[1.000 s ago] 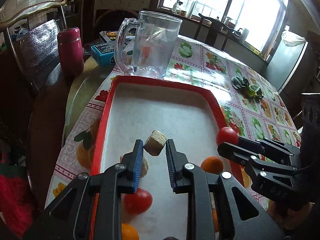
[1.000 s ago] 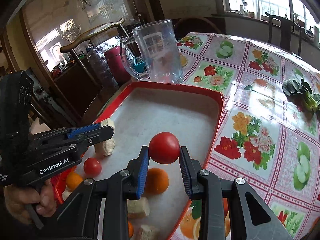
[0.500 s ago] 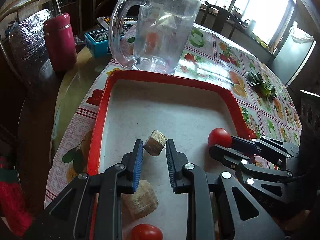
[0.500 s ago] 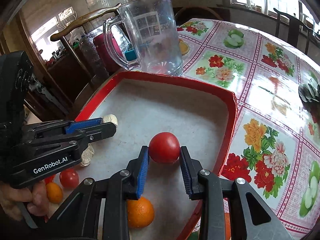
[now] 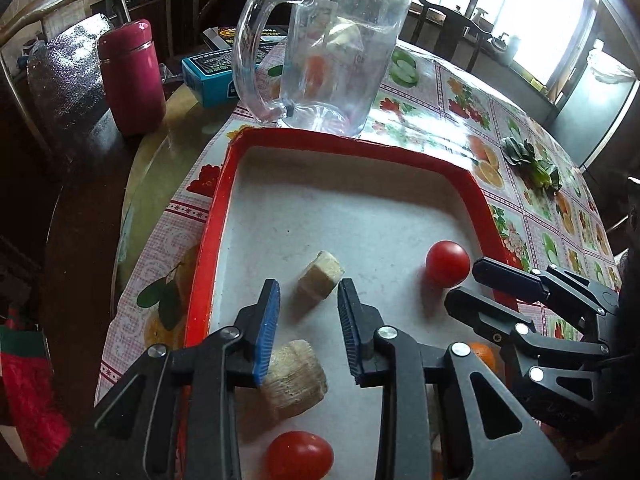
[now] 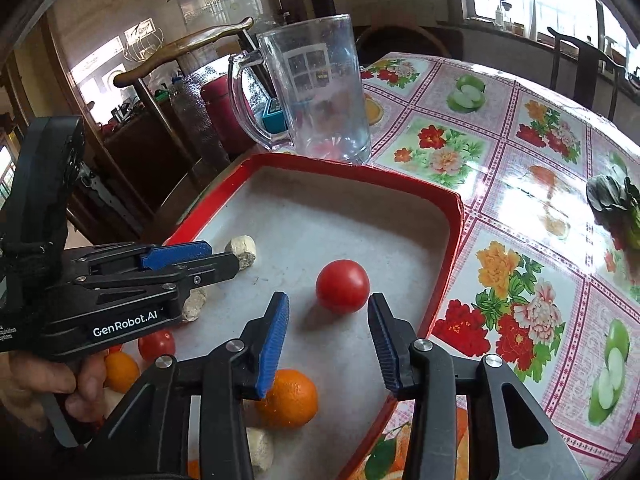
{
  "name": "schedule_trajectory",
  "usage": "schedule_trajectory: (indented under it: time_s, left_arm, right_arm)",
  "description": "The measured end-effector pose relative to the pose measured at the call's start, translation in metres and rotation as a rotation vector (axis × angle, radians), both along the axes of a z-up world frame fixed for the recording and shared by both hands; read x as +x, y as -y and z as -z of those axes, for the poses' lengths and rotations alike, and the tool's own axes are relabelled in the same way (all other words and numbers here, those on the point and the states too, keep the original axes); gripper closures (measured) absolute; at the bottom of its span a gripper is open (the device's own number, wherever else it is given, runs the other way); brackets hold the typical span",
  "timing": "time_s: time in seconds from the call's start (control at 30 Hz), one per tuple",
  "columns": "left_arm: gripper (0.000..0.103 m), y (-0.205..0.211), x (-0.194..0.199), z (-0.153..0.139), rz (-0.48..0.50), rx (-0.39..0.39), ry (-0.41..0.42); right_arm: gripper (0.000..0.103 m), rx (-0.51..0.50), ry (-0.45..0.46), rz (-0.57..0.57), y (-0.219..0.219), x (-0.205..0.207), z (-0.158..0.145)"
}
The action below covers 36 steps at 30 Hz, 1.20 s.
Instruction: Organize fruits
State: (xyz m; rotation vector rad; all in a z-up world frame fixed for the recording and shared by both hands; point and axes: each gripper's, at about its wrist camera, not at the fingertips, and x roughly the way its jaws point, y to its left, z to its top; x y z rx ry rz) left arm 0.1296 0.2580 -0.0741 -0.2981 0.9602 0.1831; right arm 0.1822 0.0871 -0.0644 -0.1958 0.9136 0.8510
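Red tray (image 6: 448, 280) holds tomato (image 6: 342, 286) (fingers (image 6: 276, 332) just parted).

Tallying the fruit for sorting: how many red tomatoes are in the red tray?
2 visible: one round red tomato ahead of the right gripper, another under the left gripper, in the red tray. Others may be hidden.

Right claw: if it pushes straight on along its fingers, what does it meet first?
Most likely the red tomato, lying on the tray just beyond the open right claw. Behind it looks like bare tray floor, though depth is hard to judge.
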Motion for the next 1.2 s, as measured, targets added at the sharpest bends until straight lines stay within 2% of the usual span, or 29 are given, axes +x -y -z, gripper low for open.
schedule_trajectory:
  time_s: [0.03,0.07,0.33,0.63,0.73,0.77,0.83,0.9,1.0,1.13,1.2]
  left_arm:
    - [0.064,0.000,-0.003,-0.002,-0.003,0.003,0.007]
    - [0.062,0.001,-0.006,-0.005,-0.005,0.005,0.018]
    - [0.062,0.014,-0.034,-0.018,0.011,0.011,0.061]
    - [0.062,0.036,-0.072,-0.025,0.018,0.039,0.093]
    - [0.062,0.043,-0.084,-0.027,0.020,0.043,0.104]
    - [0.060,0.045,-0.088,-0.029,0.023,0.049,0.114]
    - [0.043,0.050,-0.097,-0.031,0.009,0.078,0.133]
    - [0.037,0.056,-0.106,-0.033,0.002,0.096,0.154]
    - [0.035,0.063,-0.117,-0.034,0.000,0.107,0.161]
    - [0.024,0.071,-0.133,-0.033,-0.021,0.125,0.173]
    - [0.024,0.073,-0.140,-0.031,-0.027,0.139,0.166]
  right_arm:
    - [0.059,0.007,0.003,0.001,0.003,-0.002,-0.003]
    - [0.059,0.014,0.007,0.004,0.006,-0.005,-0.006]
    - [0.055,0.057,0.012,0.000,0.033,-0.028,-0.021]
    - [0.050,0.047,0.012,-0.025,0.061,-0.057,-0.015]
    - [0.043,0.051,0.022,-0.034,0.071,-0.067,-0.015]
    - [0.040,0.053,0.027,-0.036,0.074,-0.070,-0.015]
    - [0.038,0.057,0.035,-0.045,0.079,-0.076,-0.016]
    - [0.036,0.055,0.043,-0.063,0.085,-0.083,-0.016]
    - [0.031,0.045,0.059,-0.084,0.092,-0.093,-0.015]
    - [0.025,0.051,0.061,-0.110,0.102,-0.104,-0.014]
    - [0.021,0.057,0.059,-0.126,0.107,-0.109,-0.015]
